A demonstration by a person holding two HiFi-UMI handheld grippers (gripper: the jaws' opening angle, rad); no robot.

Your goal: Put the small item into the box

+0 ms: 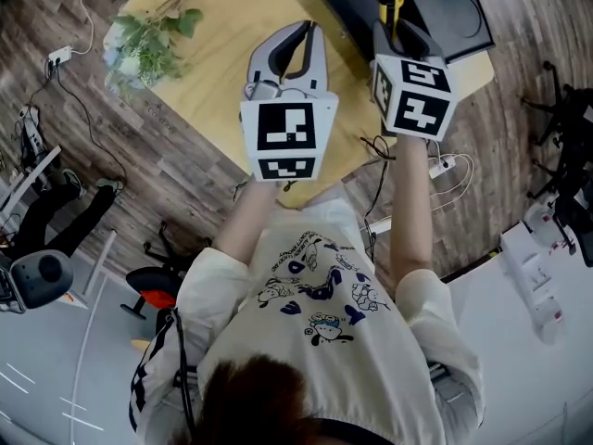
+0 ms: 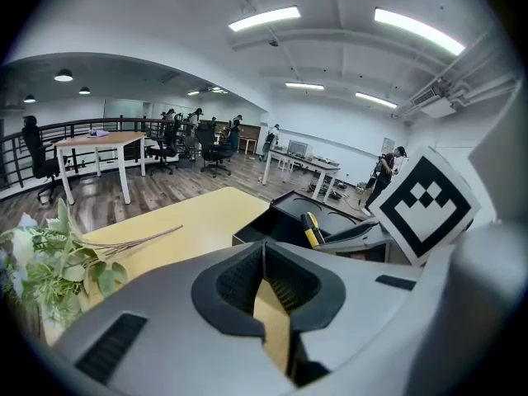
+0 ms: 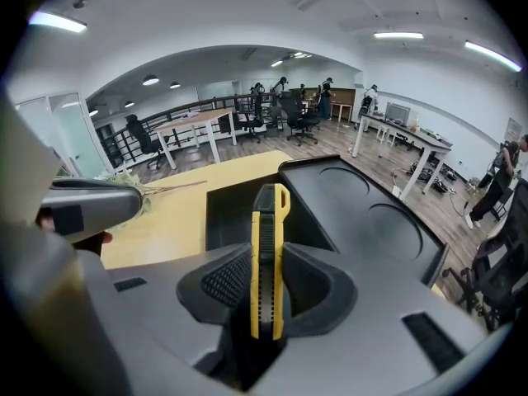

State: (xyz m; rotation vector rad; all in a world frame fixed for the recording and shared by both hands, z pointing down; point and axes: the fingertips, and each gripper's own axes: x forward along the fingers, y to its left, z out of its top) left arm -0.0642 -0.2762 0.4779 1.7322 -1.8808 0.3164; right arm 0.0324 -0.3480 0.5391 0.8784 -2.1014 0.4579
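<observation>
1. The small item is a utility knife [image 3: 266,262]: a slim yellow body with a black ribbed strip down its middle and a rounded yellow loop at its far end.
2. The knife stands upright between the jaws of the right gripper [image 3: 266,221], which is clenched on its two flat sides. About half of its length sticks out past the pads.
3. In the head view the yellow tip of the knife [image 1: 393,6] shows just above the right gripper [image 1: 398,31], in the air over the near edge of the box [image 1: 435,7].
4. The box [image 3: 239,205] is black and lies open on the table [image 3: 165,221]. Its hollow is dark, and its lid, lying open to the right, has two shallow round dents.
5. From the right gripper view the knife's loop lines up with the open hollow, but the knife is held clear above it and is not inside.
6. The left gripper [image 2: 264,246] is held up beside the right one. Its ribbed pads meet at the tips with nothing between them.
7. The table [image 1: 232,26] has a pale yellow wooden top.
8. A sprig of green leaves [image 1: 148,35] with long thin stems lies at the table's far left corner, well apart from the box.
</observation>
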